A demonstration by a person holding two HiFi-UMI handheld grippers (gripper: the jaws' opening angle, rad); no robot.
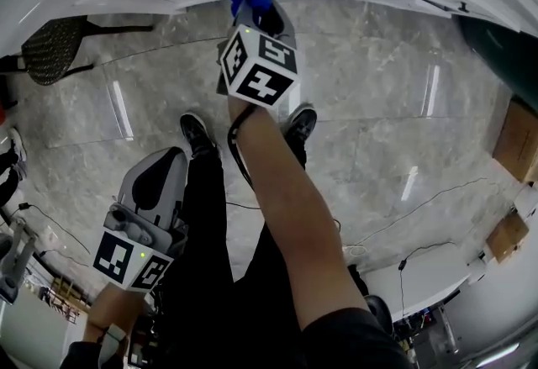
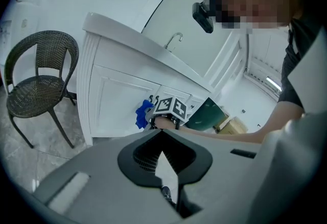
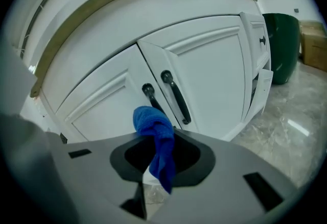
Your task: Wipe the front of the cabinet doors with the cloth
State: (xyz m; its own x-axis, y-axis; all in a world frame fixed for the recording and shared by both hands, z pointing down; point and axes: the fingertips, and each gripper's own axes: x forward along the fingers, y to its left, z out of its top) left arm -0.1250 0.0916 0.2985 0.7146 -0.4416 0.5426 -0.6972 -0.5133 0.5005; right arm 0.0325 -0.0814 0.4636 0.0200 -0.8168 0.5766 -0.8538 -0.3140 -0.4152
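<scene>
Cloth [image 3: 156, 136], blue and bunched, is clamped in the right hand-held gripper [image 1: 255, 13], its arm stretched far out to the cabinet doors [image 3: 209, 65]; cloth sits just beside their black handles [image 3: 175, 96]; left hand-held gripper [image 1: 160, 174] hangs low and near, jaws together, empty; wicker chair [image 2: 38, 80] stands left of the doors, green bin [image 3: 282, 47] right.

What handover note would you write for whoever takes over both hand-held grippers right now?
Right hand-held gripper: shut on the blue cloth, held up at the black door handles where the two white cabinet doors meet.
Left hand-held gripper: shut, empty, held low, away from the cabinet.
Done: cloth in grip; wiped area cannot be told.
Left: wipe both door fronts.
</scene>
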